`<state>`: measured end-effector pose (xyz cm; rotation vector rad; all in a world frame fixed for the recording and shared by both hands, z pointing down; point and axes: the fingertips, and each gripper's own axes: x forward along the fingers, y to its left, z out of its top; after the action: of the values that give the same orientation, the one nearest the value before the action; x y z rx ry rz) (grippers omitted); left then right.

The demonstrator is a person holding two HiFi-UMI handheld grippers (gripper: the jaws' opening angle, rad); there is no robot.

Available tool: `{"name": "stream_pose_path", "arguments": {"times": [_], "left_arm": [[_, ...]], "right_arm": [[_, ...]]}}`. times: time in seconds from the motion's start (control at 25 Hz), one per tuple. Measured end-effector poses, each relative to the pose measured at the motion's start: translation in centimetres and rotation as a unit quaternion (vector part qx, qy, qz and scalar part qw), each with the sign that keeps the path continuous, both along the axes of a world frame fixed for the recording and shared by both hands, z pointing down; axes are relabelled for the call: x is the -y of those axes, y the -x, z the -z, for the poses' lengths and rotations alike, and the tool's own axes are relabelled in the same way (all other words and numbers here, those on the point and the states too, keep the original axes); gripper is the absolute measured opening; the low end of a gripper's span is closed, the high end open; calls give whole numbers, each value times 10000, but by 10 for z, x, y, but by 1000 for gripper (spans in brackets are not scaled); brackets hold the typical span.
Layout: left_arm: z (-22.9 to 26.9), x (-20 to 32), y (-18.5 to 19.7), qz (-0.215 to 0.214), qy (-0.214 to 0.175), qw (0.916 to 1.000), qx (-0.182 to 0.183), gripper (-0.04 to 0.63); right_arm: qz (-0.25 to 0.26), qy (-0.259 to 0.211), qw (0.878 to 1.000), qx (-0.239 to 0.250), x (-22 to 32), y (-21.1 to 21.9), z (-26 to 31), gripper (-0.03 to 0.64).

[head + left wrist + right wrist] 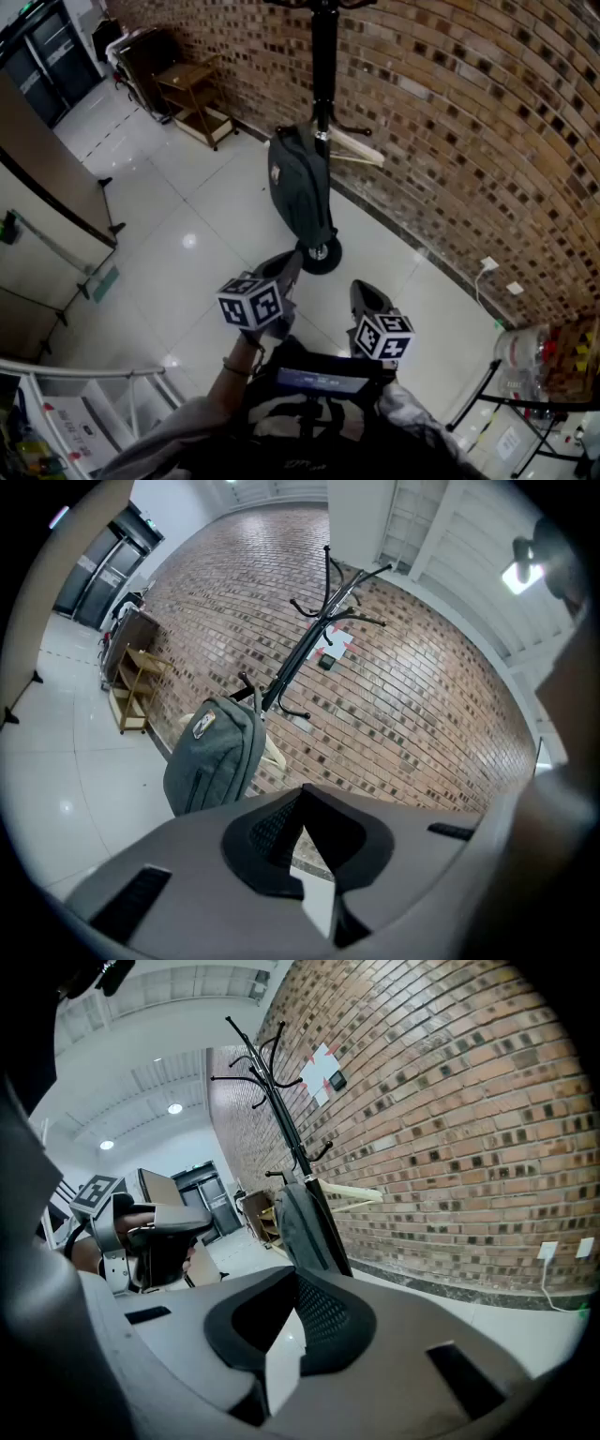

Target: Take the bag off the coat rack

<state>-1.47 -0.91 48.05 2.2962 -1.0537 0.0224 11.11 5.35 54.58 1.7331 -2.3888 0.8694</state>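
Upper centre of head view, bag [300, 187] on rack [323, 56] looks soft, saggy, likely light, best taken at its top by the hook; left gripper [284, 268] and right gripper [367, 297] closed, empty.

Matt cloth bag [300, 187], glossy tiled floor [178, 281]

Gray bag [300, 1227] hangs on black coat rack [280, 1110]
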Motion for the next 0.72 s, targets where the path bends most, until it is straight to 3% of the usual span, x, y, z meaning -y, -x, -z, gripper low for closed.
{"name": "stream_pose_path", "arguments": {"times": [0.16, 0.36, 0.72], "left_arm": [[10, 23, -6, -104, -178, 9996, 197, -2], [26, 62, -6, -103, -375, 9992, 136, -2], [36, 154, 1, -194, -303, 9993, -41, 0]], "right_arm": [[-11, 5, 10000, 24, 15, -1, -3, 2], [19, 35, 10000, 29, 36, 2, -4, 2], [-242, 81, 9997, -51, 105, 1, 0, 2]]}}
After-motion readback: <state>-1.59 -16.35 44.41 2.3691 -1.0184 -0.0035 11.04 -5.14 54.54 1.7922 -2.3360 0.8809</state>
